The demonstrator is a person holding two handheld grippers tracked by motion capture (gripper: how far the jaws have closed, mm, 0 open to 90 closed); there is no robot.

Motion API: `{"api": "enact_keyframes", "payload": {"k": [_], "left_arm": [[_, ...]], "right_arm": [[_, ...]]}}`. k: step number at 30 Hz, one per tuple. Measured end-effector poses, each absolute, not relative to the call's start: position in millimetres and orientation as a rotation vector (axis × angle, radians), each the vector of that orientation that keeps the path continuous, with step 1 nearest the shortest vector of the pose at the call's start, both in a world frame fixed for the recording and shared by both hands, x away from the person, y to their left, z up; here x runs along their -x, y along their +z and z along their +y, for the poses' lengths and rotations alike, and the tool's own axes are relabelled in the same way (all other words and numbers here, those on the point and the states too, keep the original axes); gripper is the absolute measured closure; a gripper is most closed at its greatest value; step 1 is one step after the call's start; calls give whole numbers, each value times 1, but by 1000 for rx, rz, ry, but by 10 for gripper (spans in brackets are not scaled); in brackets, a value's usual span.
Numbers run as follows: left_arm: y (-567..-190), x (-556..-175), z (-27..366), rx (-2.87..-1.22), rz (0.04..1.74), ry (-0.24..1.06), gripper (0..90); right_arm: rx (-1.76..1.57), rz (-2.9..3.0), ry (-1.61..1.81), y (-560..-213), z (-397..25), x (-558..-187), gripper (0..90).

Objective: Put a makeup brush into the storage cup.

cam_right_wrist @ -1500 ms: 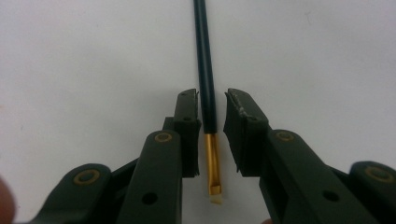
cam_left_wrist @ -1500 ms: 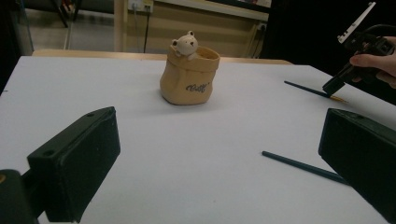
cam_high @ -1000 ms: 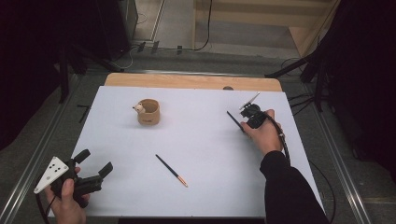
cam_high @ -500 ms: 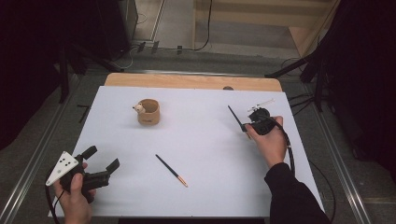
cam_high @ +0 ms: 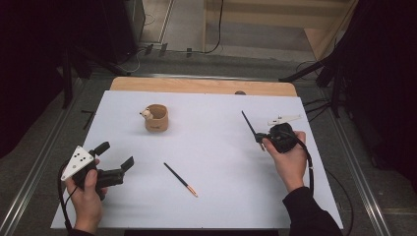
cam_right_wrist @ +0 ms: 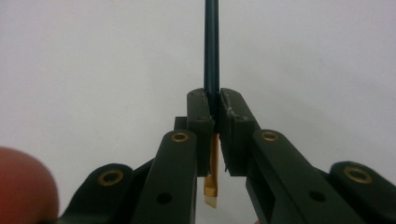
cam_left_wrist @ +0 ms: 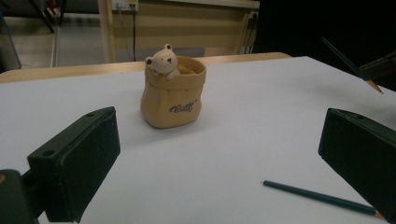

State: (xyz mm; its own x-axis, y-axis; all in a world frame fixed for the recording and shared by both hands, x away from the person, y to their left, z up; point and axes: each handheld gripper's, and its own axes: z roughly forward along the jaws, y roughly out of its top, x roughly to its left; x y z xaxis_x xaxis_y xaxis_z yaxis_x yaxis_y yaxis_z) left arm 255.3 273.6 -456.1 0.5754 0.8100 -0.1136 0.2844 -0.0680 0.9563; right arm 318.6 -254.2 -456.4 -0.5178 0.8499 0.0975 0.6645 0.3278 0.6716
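Dim room, dark all around, and a wooden table (cam_high: 201,85) covered with a big white sheet (cam_high: 216,147). Compared with a second ago, the right gripper (cam_high: 259,139) has pulled back toward the person a bit, and the dark teal pencil (cam_high: 249,126) in it has swung to point up and away over the sheet. Its fingers are clamped tight on that pencil near the gold end, clear as day in the right gripper view (cam_right_wrist: 211,51). The left gripper (cam_high: 118,160) has drifted slightly inward from the near left corner, with fingers spread wide and nothing in them.

A second dark pencil with a copper tip (cam_high: 180,179) lies flat mid-sheet, just beyond those open fingers. The little tan pouch-shaped ceramic cup with a bear peeking out (cam_high: 156,118) stands upright further back. My guess: the held pencil goes in the cup next, and the left is lining up for the loose one.
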Motion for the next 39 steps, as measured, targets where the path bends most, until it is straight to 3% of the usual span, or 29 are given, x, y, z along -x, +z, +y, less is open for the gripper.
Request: {"api": "enact_keyframes", "payload": {"k": [27, 39], "left_arm": [[-447, -294, 194, -1760, 720, 364, 0], [-457, -288, 196, -1773, 733, 360, 0]], "right_arm": [[-1247, 2320, 1232, -460, -223, -285, 847], [-1153, 2357, 1231, -459, -203, -273, 847]]}}
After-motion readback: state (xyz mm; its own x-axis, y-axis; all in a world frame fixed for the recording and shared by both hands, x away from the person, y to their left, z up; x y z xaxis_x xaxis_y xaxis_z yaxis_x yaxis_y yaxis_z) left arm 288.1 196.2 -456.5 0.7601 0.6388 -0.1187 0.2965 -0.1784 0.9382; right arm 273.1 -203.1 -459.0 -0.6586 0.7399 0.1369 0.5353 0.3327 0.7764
